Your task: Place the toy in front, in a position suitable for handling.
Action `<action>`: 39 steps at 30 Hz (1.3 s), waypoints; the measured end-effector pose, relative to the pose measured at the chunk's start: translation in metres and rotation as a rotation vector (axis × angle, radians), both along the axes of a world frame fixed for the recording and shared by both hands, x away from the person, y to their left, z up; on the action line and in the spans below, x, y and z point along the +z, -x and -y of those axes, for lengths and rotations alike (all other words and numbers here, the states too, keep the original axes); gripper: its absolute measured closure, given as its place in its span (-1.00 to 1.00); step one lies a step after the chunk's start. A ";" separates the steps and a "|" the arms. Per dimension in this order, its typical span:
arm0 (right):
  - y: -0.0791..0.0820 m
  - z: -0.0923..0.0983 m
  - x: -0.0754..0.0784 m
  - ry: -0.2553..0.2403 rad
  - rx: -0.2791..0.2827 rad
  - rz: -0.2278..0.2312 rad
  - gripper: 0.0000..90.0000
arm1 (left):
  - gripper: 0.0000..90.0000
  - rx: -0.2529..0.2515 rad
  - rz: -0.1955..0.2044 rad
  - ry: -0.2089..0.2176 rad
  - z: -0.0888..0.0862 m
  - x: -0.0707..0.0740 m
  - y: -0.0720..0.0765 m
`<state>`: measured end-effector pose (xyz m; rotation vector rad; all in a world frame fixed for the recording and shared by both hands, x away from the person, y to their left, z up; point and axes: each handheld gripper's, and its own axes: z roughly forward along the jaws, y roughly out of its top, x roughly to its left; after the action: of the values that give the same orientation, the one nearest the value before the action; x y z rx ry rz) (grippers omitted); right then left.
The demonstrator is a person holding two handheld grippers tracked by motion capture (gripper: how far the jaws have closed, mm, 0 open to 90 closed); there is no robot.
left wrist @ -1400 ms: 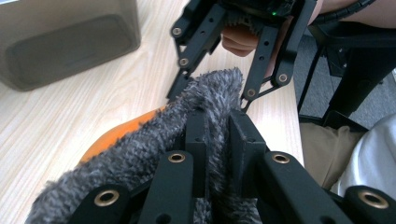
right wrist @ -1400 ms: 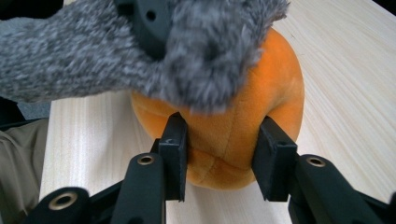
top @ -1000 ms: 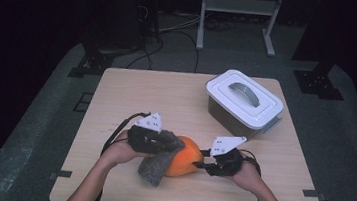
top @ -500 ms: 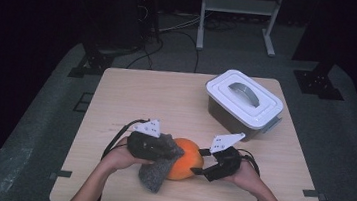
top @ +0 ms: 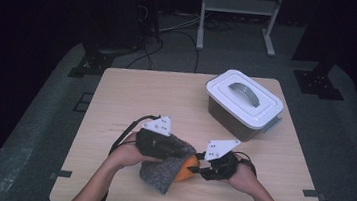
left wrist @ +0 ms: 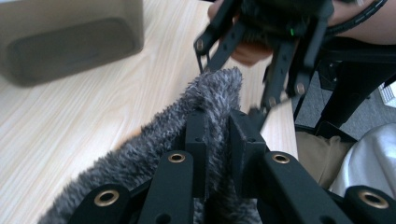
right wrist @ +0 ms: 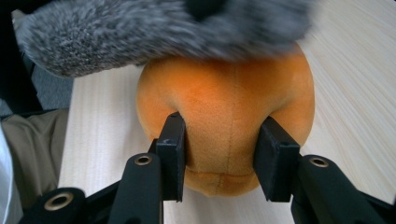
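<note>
Table [top: 131,100] of pale wood carries everything, and the lidded box serves as the landmark. Box [top: 243,103], grey with a white lid and a curved handle, stands at the table's far right part. Grey furry cloth [top: 163,170] hangs well apart from the box, toward the near edge and to its left, draped over the top of the orange plush ball [top: 189,168]. The ball rests on the table on the near side of the box, just right of the cloth's hanging part. The left claw [left wrist: 217,135] is clamped tight on a fold of the cloth, pile bulging between the pads. The right claw [right wrist: 224,156], whose jaws have just been closing, grips the ball from the side facing away from the cloth, pads pressing into the plush.
</note>
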<state>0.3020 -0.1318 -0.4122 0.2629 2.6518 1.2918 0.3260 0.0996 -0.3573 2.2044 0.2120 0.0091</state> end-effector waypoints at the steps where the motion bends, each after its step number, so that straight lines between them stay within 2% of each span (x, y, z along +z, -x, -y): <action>1: 0.002 -0.001 0.000 0.003 0.012 0.007 0.29 | 0.76 -0.003 0.004 -0.011 0.002 0.000 0.000; 3: 0.004 -0.001 -0.001 0.007 0.022 0.018 0.30 | 0.76 0.001 0.015 -0.039 0.004 -0.001 0.000; 6: 0.003 0.002 -0.002 0.003 0.022 0.023 0.32 | 0.76 0.010 0.014 -0.041 0.002 -0.002 -0.002; 9: 0.001 0.006 -0.002 0.001 0.020 0.017 0.32 | 0.76 0.038 0.006 -0.047 -0.008 -0.004 -0.005; 13: -0.002 0.013 -0.003 -0.002 0.020 0.013 0.33 | 0.76 0.075 -0.019 -0.048 -0.020 -0.010 -0.009; 19: -0.006 0.027 -0.006 -0.004 0.001 -0.006 0.31 | 0.76 0.093 -0.055 -0.046 -0.031 -0.024 -0.011; 21: -0.009 0.031 -0.009 -0.005 -0.008 -0.031 0.21 | 0.76 0.088 -0.066 -0.036 -0.031 -0.028 -0.011; 25: -0.011 0.034 -0.011 -0.002 -0.030 -0.091 -0.16 | 0.76 0.082 -0.079 -0.023 -0.027 -0.031 -0.011; 28: -0.009 0.035 -0.007 -0.022 -0.042 -0.124 -0.29 | 0.76 0.068 -0.082 -0.020 -0.023 -0.032 -0.009; 31: -0.008 0.034 -0.002 -0.051 -0.043 -0.131 -0.34 | 0.76 0.047 -0.079 -0.020 -0.016 -0.032 -0.006; 34: -0.006 0.024 -0.002 -0.037 -0.037 -0.115 -0.42 | 0.76 0.029 -0.077 -0.024 -0.008 -0.031 -0.004; 36: -0.005 0.018 -0.004 -0.019 -0.038 -0.097 -0.38 | 0.76 0.024 -0.070 -0.035 -0.006 -0.031 -0.003; 39: -0.004 0.019 -0.008 -0.016 -0.035 -0.077 -0.09 | 0.76 0.028 -0.077 -0.023 -0.009 -0.033 -0.004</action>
<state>0.3063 -0.1513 -0.4203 0.3673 2.6885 1.3185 0.3301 0.1091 -0.3899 2.2262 0.2869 -0.0587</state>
